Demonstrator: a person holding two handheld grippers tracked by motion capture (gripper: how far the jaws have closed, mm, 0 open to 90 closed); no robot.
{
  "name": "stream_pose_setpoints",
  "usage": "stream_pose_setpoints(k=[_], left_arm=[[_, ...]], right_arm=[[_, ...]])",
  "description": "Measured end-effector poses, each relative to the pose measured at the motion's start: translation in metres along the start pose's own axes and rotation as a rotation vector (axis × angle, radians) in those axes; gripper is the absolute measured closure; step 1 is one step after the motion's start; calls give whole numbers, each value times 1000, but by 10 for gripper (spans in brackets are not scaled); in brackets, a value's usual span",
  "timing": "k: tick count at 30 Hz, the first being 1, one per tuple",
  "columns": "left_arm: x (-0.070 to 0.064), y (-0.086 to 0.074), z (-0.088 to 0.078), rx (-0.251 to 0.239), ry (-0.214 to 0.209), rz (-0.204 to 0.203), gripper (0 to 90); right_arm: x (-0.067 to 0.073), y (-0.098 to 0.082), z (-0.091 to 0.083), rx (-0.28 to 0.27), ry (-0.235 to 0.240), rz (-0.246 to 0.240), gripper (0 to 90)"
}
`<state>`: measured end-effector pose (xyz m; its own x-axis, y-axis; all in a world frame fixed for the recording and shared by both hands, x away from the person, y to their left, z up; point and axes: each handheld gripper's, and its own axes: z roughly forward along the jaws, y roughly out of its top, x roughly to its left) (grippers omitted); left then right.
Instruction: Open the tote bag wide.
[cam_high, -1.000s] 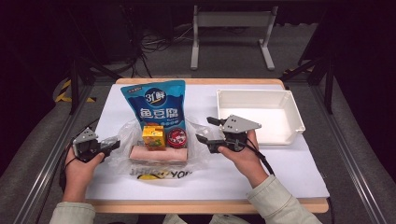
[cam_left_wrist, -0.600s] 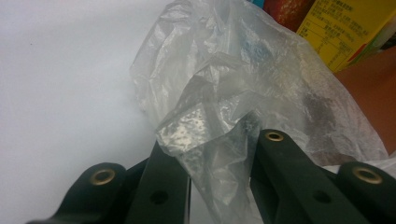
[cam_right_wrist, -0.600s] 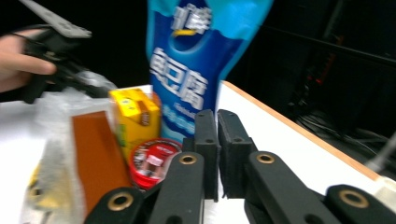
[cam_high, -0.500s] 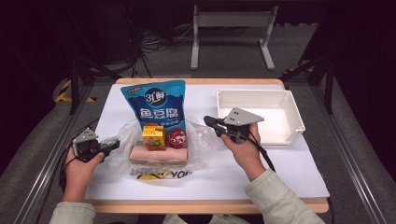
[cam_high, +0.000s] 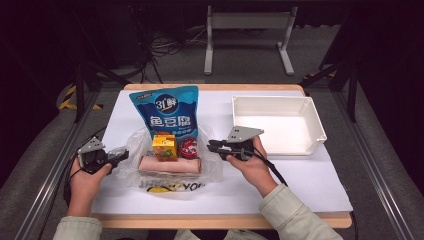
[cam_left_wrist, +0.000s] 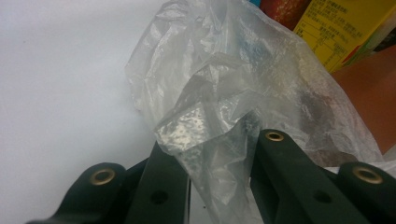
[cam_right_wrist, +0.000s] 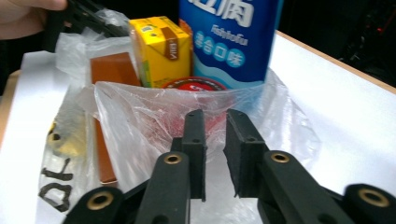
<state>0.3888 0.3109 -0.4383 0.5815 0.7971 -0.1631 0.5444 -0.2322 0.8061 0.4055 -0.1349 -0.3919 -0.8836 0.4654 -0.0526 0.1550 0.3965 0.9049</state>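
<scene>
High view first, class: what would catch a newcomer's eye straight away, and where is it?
The tall blue pouch standing at the table's middle, with a yellow carton and a red-lidded tub in front of it, all in a clear plastic bag. To the right sits an empty white tray. The left hand-held gripper pinches the bag's left edge; the right hand-held gripper reaches its right edge.

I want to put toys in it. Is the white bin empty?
Empty. The white bin shows only its bare white floor in the high view.
</scene>
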Motion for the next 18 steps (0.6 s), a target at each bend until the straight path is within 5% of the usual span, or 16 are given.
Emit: stream_pose_setpoints(k=[8,11,13,18], left_arm=[[-1,0,1,-1,-2,-2,805],[-1,0,1,1,-2,-1,806],[-1,0,1,2,-3,-3,806],[-1,0,2,2,-4,-5,801]], right_arm=[[9,2,9,-34,45,-27,582],[10,5,11,-88,55,-3,403],[13,7,15,-81,72,22,297],[15,4,23,-33,43,36,206]])
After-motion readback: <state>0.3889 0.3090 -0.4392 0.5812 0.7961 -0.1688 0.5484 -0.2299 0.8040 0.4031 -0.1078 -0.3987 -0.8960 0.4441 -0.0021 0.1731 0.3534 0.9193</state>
